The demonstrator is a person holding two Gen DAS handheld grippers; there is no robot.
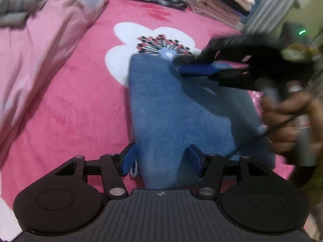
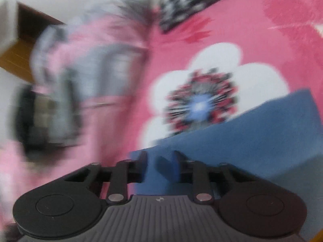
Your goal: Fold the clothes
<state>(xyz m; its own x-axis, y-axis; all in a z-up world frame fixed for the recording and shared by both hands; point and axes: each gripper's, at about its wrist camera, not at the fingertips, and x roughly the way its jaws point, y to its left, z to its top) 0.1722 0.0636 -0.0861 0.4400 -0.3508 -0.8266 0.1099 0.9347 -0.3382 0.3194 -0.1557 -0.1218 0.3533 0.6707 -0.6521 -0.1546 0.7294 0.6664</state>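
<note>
blue towel [image 1: 177, 113] lying on the pink bed [image 1: 80, 104], left gripper [image 1: 161, 159] jaws half spread astride its near fold, right gripper [image 2: 159, 165] jaws seemingly clenched on its edge, view blurred

Blue fleecy cloth [image 1: 173, 113], seemingly folded, flat on pink bedspread [image 1: 70, 109]
</note>
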